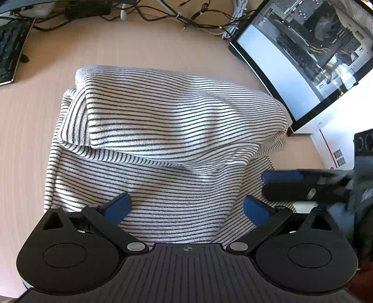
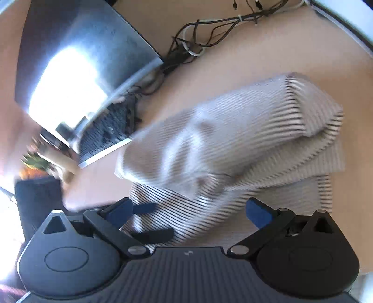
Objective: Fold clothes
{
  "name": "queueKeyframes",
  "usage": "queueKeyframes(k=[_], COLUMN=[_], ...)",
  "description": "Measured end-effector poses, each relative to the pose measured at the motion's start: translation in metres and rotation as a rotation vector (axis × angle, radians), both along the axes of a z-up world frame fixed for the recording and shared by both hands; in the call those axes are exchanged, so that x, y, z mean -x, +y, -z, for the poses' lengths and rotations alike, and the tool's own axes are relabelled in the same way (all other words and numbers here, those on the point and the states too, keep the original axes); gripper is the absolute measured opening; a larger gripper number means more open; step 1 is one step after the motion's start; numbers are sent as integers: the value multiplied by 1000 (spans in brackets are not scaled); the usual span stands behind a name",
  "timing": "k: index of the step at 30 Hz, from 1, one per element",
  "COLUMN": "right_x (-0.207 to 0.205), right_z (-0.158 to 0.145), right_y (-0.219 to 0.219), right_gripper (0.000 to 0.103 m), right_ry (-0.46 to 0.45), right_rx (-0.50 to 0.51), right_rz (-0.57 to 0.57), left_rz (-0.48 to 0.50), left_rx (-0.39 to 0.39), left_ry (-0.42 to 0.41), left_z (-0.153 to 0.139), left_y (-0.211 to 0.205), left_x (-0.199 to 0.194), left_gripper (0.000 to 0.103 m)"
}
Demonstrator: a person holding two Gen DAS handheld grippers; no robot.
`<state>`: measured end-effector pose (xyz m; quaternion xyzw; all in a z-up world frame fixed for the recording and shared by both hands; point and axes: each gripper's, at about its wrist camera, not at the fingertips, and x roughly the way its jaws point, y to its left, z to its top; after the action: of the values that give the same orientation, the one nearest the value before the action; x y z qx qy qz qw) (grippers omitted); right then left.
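My left gripper [image 1: 186,207] hangs over the near part of the shirt [image 1: 163,130], jaws spread wide, blue pads [image 1: 119,207] apart with nothing between them. The shirt, white with thin dark stripes, lies on the desk [image 1: 130,49] right in front of me, its far half doubled back into a thick rounded fold on top of the flat near layer. The fold's edge runs across the middle of my left view, sagging lower toward the right.

Off to the right in that view I see my right gripper [image 1: 303,186] reaching in sideways at the shirt's right edge, a blue pad on its upper finger and a black finger beneath; the two sit close together there, and it is blurred.

From the right wrist view, the right gripper's [image 2: 188,212] own jaws stand wide, empty, above the shirt's [image 2: 233,130] striped near layer. This view is smeared with motion blur. The folded bulk rises ahead and to the right. The left gripper's fingers [image 2: 151,233] poke in at lower left, resting over the cloth.

A computer case [image 1: 314,46] with a clear side stands at the right of the desk, a keyboard [image 1: 9,51] at the far left, and cables [image 1: 186,16] tangle along the back edge. A monitor [image 2: 77,65] tilts through the right wrist view.
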<state>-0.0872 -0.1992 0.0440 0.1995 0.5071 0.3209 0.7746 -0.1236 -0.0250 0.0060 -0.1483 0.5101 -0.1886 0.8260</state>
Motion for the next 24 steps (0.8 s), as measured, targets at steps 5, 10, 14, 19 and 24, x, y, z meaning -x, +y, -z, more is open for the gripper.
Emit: queueKeyframes(k=[5, 10, 14, 19, 24], right_x=[-40, -79, -93, -93, -86], right_z=[-11, -22, -70, -91, -51], right_y=[28, 56, 67, 67, 38], right_gripper=[103, 103, 103, 103, 103], right_ry=[-11, -22, -334, -476, -379], right_rx=[-54, -109, -75, -26, 67], right_rz=[20, 39, 100, 65, 79], left_rz=[16, 17, -1, -11, -20], left_rx=[-7, 2, 17, 25, 11], left_ry=[-22, -30, -28, -15, 27], left_z=[1, 2, 3, 3, 1], left_y=[-1, 2, 5, 8, 13], left_x=[3, 4, 4, 3, -5], left_gripper=[103, 103, 103, 103, 103])
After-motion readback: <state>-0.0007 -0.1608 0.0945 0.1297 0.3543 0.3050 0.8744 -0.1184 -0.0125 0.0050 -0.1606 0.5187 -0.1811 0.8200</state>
